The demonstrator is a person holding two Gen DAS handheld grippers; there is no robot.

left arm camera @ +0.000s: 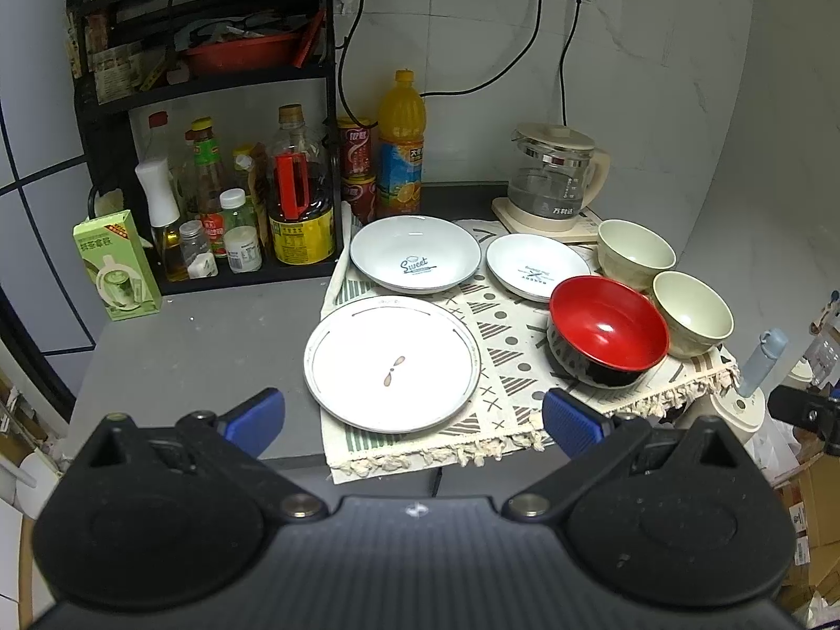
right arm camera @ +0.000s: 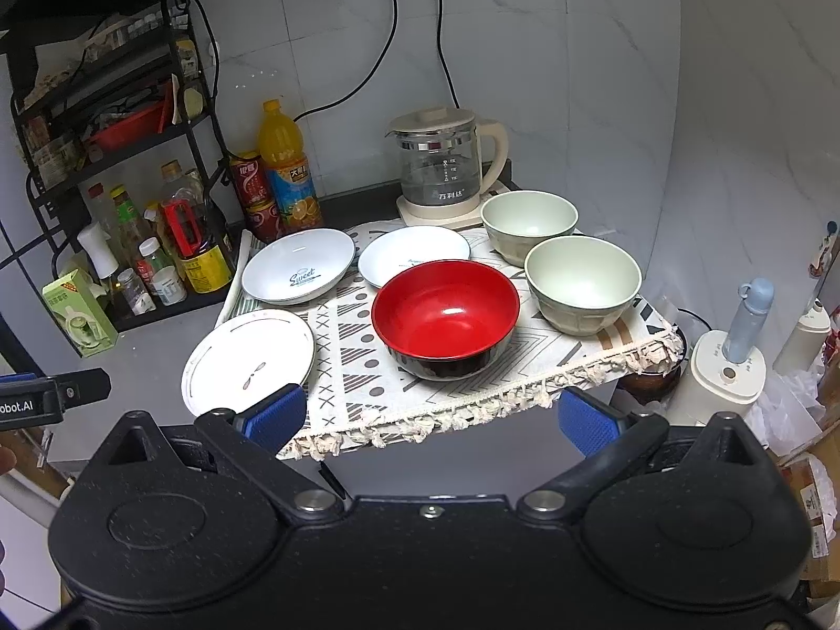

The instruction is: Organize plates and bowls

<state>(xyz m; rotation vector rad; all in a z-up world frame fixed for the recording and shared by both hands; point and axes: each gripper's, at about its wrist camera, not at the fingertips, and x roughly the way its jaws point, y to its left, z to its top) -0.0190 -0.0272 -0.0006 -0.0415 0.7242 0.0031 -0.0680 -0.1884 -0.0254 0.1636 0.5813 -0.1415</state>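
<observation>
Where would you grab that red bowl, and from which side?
Probably by its rim. The red bowl sits upright and open on the patterned cloth, and its body looks too wide for the jaws, so one finger inside and one outside the thin wall suits best. Come from above at the near edge: the right gripper is open and faces it, with a pale green bowl close on the far right.
</observation>
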